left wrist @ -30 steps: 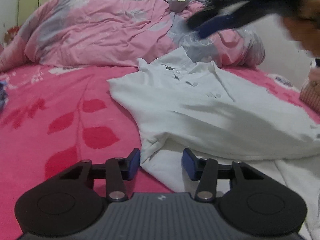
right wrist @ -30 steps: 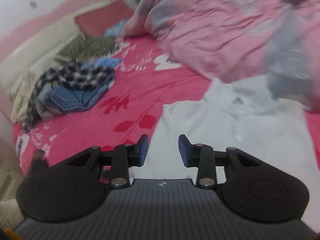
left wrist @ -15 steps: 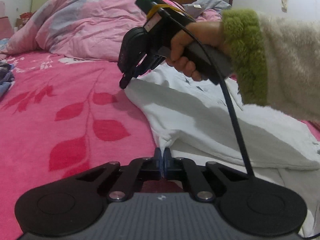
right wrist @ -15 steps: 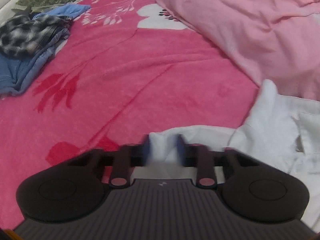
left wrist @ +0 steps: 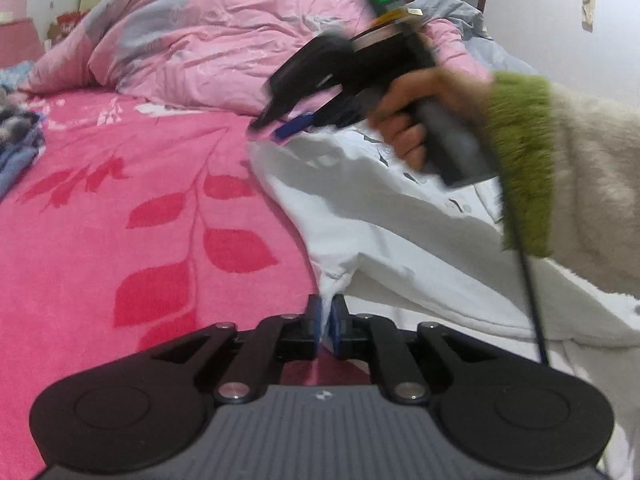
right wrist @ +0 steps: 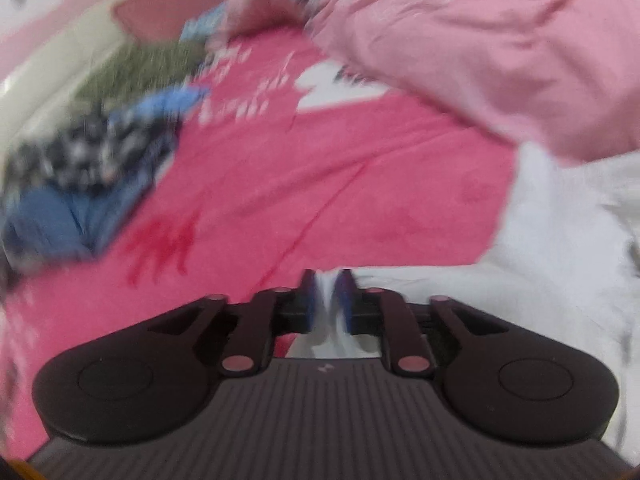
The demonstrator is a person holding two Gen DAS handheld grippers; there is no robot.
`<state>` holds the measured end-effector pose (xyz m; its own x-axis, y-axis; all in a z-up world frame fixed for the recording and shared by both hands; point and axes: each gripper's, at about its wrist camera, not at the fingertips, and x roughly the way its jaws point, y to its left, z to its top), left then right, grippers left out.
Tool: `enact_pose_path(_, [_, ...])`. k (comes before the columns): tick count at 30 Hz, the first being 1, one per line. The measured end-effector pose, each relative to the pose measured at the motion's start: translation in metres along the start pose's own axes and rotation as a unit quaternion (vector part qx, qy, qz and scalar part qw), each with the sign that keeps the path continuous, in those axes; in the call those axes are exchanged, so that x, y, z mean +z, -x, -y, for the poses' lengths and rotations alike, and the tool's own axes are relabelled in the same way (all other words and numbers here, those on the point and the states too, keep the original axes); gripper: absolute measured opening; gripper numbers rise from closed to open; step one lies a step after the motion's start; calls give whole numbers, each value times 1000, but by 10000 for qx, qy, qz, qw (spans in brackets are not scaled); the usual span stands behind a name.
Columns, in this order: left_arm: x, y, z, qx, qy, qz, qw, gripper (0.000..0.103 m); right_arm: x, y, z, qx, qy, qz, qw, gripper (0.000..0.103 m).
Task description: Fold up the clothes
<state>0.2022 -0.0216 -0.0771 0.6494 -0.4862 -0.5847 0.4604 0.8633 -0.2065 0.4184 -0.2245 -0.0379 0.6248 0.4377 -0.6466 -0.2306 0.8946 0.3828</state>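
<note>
Shirt [left wrist: 400,216] edge pinched in left tool [left wrist: 327,320].

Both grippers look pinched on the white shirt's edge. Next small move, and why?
Probably lift both together and carry that edge across the shirt for the first fold. The left gripper pinches white cloth near the hem, and the right gripper has cloth between its pads further up that side, though its jaws just eased wider, so check that grip. The shirt lies flat on the bed.
</note>
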Motion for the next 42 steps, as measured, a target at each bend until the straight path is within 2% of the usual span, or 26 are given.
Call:
enact_pose_path(1, [0, 2, -5, -119, 113, -1, 9999, 16, 4, 16, 5, 21, -103, 198, 9997, 32])
enact_pose_path(3, [1, 6, -14, -326, 357, 18, 9988, 38, 10, 59, 21, 37, -330, 572, 9978, 35])
enact_pose_path(5, [4, 16, -22, -268, 598, 198, 9977, 52, 15, 105, 38, 1, -517, 947, 9942, 42])
enact_pose_path(8, [10, 41, -29, 202, 853, 859, 9924, 50, 15, 171, 71, -232, -622, 1340, 9888, 45])
enact_pose_path(10, [21, 50, -32, 219, 1025, 1140, 9879, 50, 12, 200, 93, -448, -594, 1406, 9873, 45])
enact_pose_path(12, [44, 43, -32, 117, 1034, 1119, 9883, 50, 7, 211, 113, -687, -535, 1328, 9873, 45])
enact_pose_path(13, [59, 34, -33, 66, 992, 1080, 9892, 52, 6, 212, 122, -780, -527, 1258, 9876, 45])
enact_pose_path(16, [110, -16, -36, -325, 889, 684, 9932, 66, 4, 197, 141, -841, -549, 1160, 9882, 45])
enact_pose_path(17, [125, -36, -39, -492, 937, 483, 9932, 70, 4, 191, 146, -816, -550, 1157, 9884, 45])
enact_pose_path(18, [139, -57, -42, -663, 996, 271, 9924, 70, 6, 182, 148, -803, -513, 1139, 9889, 45])
enact_pose_path(21, [167, -117, -53, -686, 1435, -167, 9871, 71, 14, 155, 151, -854, -350, 1066, 9900, 45])
enact_pose_path(24, [195, -177, -64, -684, 1880, -596, 9780, 71, 24, 134, 154, -977, -237, 970, 9902, 45])
enact_pose_path(25, [200, -191, -65, -599, 1930, -670, 9771, 71, 27, 127, 156, -1030, -232, 943, 9899, 45])
enact_pose_path(27, [209, -216, -67, -403, 1998, -796, 9758, 67, 33, 116, 162, -1079, -270, 892, 9898, 45])
enact_pose_path(31, [219, -238, -61, -328, 1973, -730, 9771, 62, 41, 98, 175, -1033, -429, 781, 9907, 45])
enact_pose_path(34, [223, -251, -57, -279, 1921, -714, 9784, 46, 45, 88, 179, -976, -431, 725, 9916, 44])
enact_pose_path(36, [225, -257, -54, -250, 1895, -691, 9791, 17, 47, 84, 180, -936, -417, 683, 9924, 34])
enact_pose_path(37, [224, -259, -52, -237, 1889, -671, 9794, 10, 48, 82, 179, -930, -388, 659, 9927, 21])
enact_pose_path(38, [224, -258, -51, -285, 1852, -648, 9802, 8, 48, 80, 178, -933, -329, 638, 9930, 9])
enact_pose_path(39, [225, -255, -46, -299, 1755, -538, 9826, 5, 49, 80, 176, -949, -272, 637, 9931, 7])
enact_pose_path(42, [226, -242, -31, -335, 1427, -163, 9891, 3, 47, 87, 171, -937, -41, 757, 9927, 3])
